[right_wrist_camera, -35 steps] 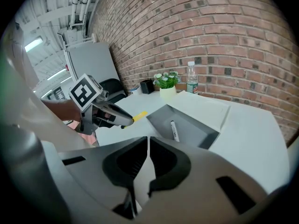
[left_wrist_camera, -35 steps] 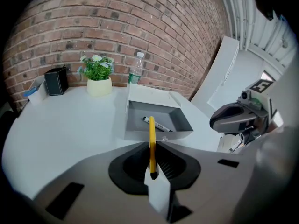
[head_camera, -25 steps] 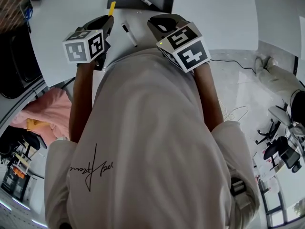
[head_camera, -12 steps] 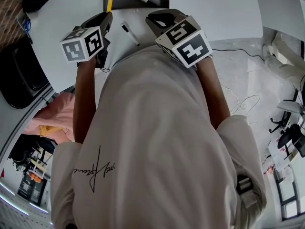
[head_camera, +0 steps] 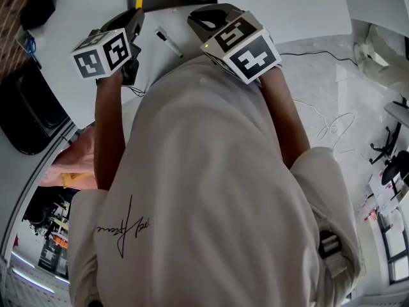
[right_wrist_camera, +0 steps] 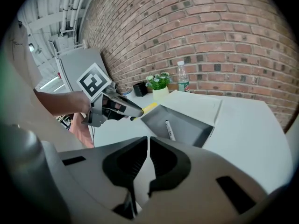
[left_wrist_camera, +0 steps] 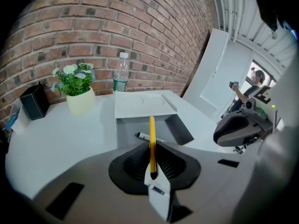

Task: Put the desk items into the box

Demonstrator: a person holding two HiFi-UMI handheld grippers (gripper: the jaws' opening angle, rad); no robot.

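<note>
White table (left_wrist_camera: 56, 134) before a brick wall (left_wrist_camera: 117, 27), grey box (left_wrist_camera: 180, 129) open at far middle. Left gripper (left_wrist_camera: 152, 164) fingers clamped on yellow pen (left_wrist_camera: 152, 143), tip at box's left edge. Right gripper (right_wrist_camera: 148, 148) fingers closed, empty. One marker (right_wrist_camera: 169, 129) inside box, another (head_camera: 167, 42) on table near it.

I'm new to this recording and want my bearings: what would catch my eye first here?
First, the yellow pen clamped in the left gripper, pointing at the open grey box just ahead, where a white marker lies. The right gripper is shut on nothing, and a pot of flowers stands by the brick wall behind.
</note>
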